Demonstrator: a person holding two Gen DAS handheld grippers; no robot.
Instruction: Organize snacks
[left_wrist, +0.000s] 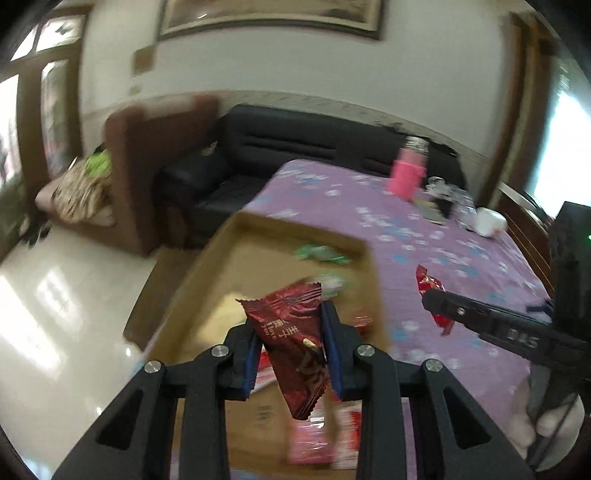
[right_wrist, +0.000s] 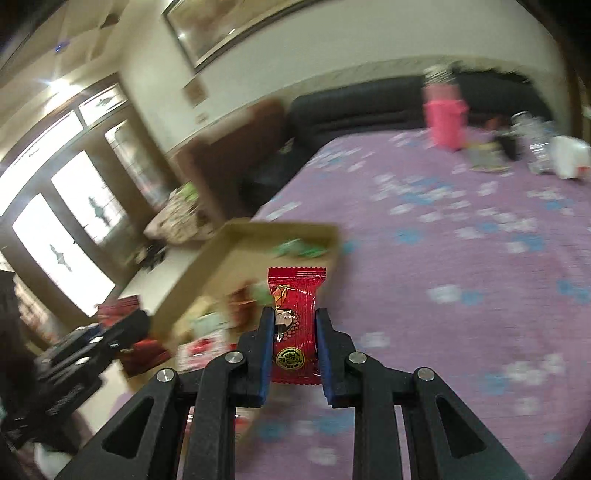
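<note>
Over the cardboard box (left_wrist: 229, 258) both grippers are clamped on snacks, left gripper (left_wrist: 291, 343) pinching a dark red wrapper (left_wrist: 291, 332), right gripper (right_wrist: 295, 332) a bright red candy (right_wrist: 295, 317), so I'd get low inside before letting go.

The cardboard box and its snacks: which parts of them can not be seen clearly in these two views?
- Left wrist view: the dark red snack packet held in the left gripper hides part of the cardboard box floor.
- Left wrist view: the green wrappers are motion-blurred; print unreadable.
- Right wrist view: the red candy packet in the right gripper covers the box's near corner; contents blurred.
</note>
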